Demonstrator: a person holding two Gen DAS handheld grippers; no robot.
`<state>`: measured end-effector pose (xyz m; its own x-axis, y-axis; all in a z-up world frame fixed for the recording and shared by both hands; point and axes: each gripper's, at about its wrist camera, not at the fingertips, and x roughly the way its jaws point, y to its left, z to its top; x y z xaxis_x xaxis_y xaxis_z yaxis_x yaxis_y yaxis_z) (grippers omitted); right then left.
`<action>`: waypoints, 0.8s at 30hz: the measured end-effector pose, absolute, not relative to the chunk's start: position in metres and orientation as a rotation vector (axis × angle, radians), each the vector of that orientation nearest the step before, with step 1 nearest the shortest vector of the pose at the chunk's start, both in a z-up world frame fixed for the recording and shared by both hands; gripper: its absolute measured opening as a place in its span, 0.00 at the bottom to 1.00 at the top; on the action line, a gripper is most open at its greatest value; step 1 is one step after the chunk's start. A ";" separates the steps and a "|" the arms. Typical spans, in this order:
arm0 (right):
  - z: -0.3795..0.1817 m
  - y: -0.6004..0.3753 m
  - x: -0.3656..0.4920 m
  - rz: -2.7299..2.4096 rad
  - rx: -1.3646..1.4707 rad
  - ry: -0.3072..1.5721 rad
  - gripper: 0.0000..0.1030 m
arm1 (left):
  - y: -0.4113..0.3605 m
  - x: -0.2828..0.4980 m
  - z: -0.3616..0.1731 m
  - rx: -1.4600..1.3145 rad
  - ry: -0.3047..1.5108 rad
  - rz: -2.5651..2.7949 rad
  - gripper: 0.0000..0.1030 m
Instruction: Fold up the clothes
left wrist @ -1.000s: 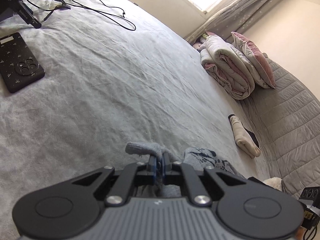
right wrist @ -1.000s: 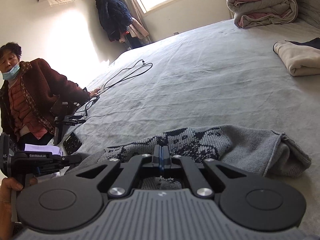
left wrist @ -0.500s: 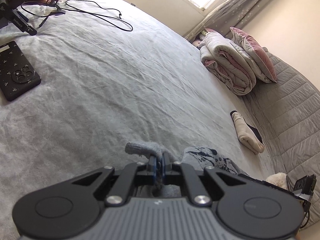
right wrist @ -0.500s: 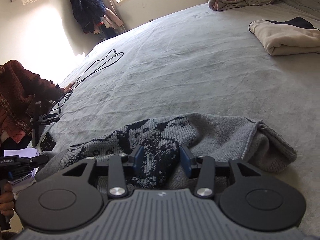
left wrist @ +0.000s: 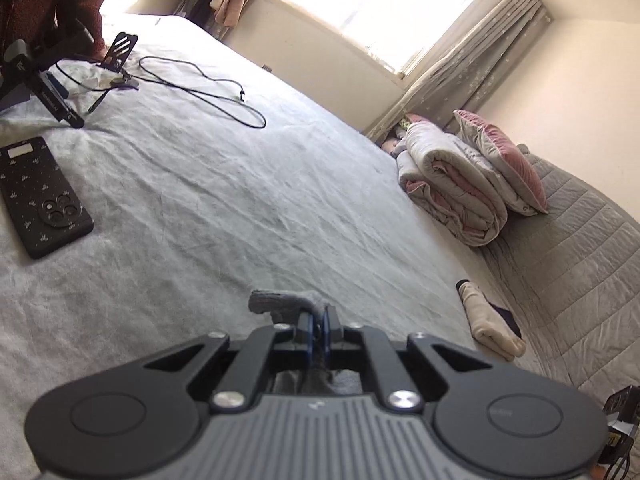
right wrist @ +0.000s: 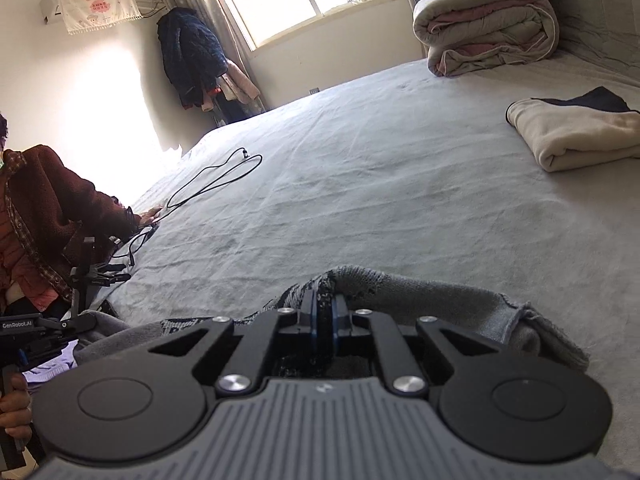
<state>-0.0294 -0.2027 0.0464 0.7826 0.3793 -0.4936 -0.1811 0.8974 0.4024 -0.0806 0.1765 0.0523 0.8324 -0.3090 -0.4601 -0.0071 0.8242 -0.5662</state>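
The grey knitted sweater with a dark patterned band [right wrist: 440, 300] lies bunched on the pale grey bedsheet [right wrist: 380, 184], its long axis running from about 8 o'clock to 3 o'clock across the right wrist view. The right gripper [right wrist: 325, 312] is pinched tight on a raised ridge of the patterned band; the left gripper [left wrist: 319, 320] is likewise clamped on a grey edge of the knit [left wrist: 280, 303], which curls toward 10 o'clock. Both hold cloth, so lifting or carrying it over turns on keeping that axis taut between them.
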 end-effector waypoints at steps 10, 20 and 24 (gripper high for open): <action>0.048 -0.204 -0.094 0.395 0.204 0.674 0.09 | 0.208 -0.101 0.038 -0.506 0.751 -0.169 0.04; 0.007 -0.203 -0.108 0.435 0.127 0.859 0.09 | 0.189 -0.114 -0.001 -0.159 1.027 -0.276 0.06; 0.010 -0.207 -0.106 0.452 0.155 0.865 0.16 | 0.178 -0.114 0.003 -0.061 1.023 -0.283 0.13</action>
